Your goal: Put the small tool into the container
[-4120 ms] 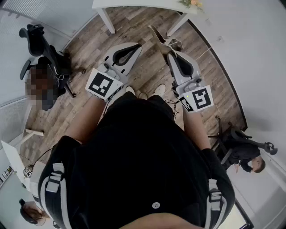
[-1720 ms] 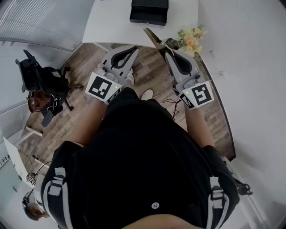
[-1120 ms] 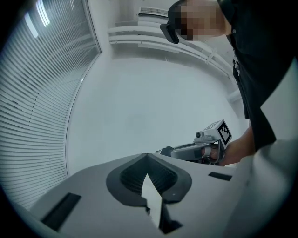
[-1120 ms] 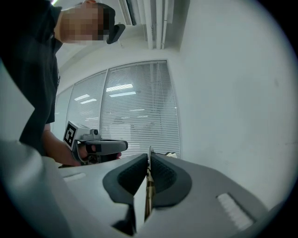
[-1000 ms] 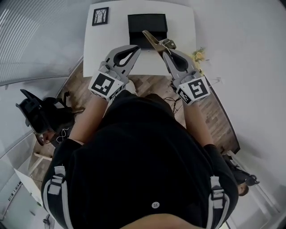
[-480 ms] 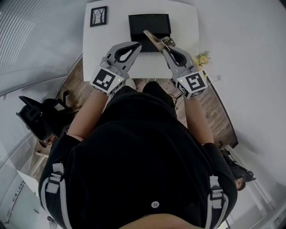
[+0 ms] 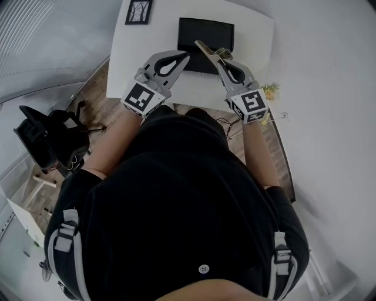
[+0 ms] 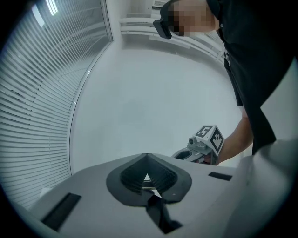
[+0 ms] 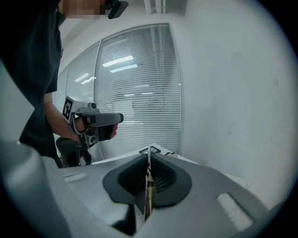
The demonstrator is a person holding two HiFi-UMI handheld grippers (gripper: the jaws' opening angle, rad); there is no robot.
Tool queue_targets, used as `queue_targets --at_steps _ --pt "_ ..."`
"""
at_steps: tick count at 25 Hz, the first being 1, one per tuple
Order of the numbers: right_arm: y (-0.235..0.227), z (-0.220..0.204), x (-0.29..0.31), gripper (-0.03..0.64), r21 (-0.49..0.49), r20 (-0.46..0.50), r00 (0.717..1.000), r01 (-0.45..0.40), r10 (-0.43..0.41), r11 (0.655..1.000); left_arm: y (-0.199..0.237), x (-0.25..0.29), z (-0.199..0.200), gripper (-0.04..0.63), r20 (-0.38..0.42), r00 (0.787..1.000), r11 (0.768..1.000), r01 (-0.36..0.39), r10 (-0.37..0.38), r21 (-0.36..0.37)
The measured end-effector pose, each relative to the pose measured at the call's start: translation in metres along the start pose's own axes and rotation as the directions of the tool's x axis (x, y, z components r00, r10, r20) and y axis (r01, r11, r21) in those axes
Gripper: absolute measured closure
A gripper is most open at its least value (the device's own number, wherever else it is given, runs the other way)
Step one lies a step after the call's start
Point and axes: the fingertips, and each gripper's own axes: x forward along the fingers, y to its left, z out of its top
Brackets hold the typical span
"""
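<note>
**Desk:** R side, what's it got?

**Me:** I read the right gripper (image 9: 149, 152) as clamped down on the small tool (image 9: 148, 186). It's a thin brassy piece, pinched edge-on btwn the two jaws and running up the mid-line to the tips. In the head view it pokes out past the tips toward the upper left of the frame.

**Desk:** And vs. the container?

**Me:** The container (image 7: 205, 29) is the black box at top centre, sitting on the white table (image 7: 252, 35). The tool's free end overlaps the box's lower right part in the head view. I can't tell if it's touching the box or above it. The tool is in my grip, not lying inside.

**Desk:** L side?

**Me:** The left gripper (image 7: 185, 54) has its jaws closed tip to tip w/ nothing btwn them. The left gripper view shows only a small triangle of light further back. In the head view it sits just left of the right one, tips by the box's lower left corner. Each gripper view catches the other gripper off to one side.

**Desk:** Anything else around?

**Me:** There's a small picture frame (image 7: 139, 10) at the table's top left corner. Flowers (image 7: 270, 91) are at the table's right edge, just right of the right gripper's body. A black chair (image 7: 44, 138) is at mid-left, on the wood floor (image 7: 97, 100). The wearer's black top (image 7: 176, 206) fills the lower half of the frame.
</note>
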Motion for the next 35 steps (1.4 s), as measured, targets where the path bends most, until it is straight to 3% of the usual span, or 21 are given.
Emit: queue_targets --at_steps 11,20,35 --pt "-0.014 -0.024 0.033 0.584 -0.049 -0.087 0.991 -0.107 0.102 0.993 0.013 0.021 -0.031 0.588 -0.037 0.998 0.998 -0.054 0.053 -0.027" --pt "-0.012 -0.051 0.057 0.584 -0.088 -0.169 0.972 -0.181 0.164 0.980 0.023 0.031 -0.042 0.588 -0.029 0.994 0.995 -0.102 0.102 -0.006" --pt "-0.003 -0.112 0.086 0.583 -0.064 -0.293 0.936 -0.224 0.196 0.973 0.031 0.034 -0.068 0.588 -0.076 0.990 0.992 -0.124 0.121 -0.030"
